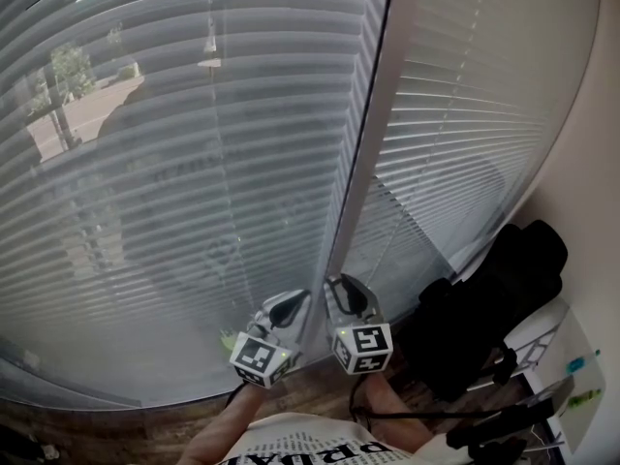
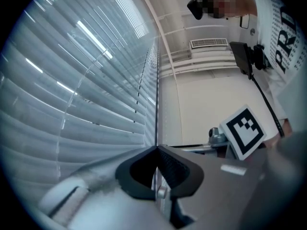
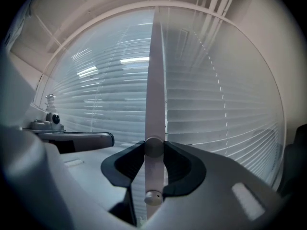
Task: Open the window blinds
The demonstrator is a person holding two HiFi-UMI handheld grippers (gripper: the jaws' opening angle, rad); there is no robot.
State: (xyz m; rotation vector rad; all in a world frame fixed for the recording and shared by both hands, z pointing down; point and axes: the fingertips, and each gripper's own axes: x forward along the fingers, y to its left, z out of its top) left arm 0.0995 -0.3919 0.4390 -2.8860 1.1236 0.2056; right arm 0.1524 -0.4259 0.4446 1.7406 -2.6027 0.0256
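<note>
Two slatted blinds hang side by side: the left blind [image 1: 145, 182] lets some of the outdoors show between its slats, while the right blind [image 1: 465, 114] looks paler and closed. A white upright frame post [image 1: 366, 153] divides them. My right gripper [image 1: 339, 284] [image 3: 153, 147] sits at the foot of that post, shut on the round end of a pale wand [image 3: 155, 80] that rises straight up between its fingertips. Beside it, my left gripper [image 1: 295, 303] [image 2: 156, 148] has its tips touching, with nothing clearly between them. A thin dark line runs up from its tips along the blind's edge [image 2: 156, 80].
A black bag or seat [image 1: 489, 303] stands close on the right, with a white stand [image 1: 572, 376] and black cables [image 1: 436, 417] below it. A wooden floor strip [image 1: 310, 386] runs under the window. The person's printed shirt [image 1: 310, 450] fills the bottom edge.
</note>
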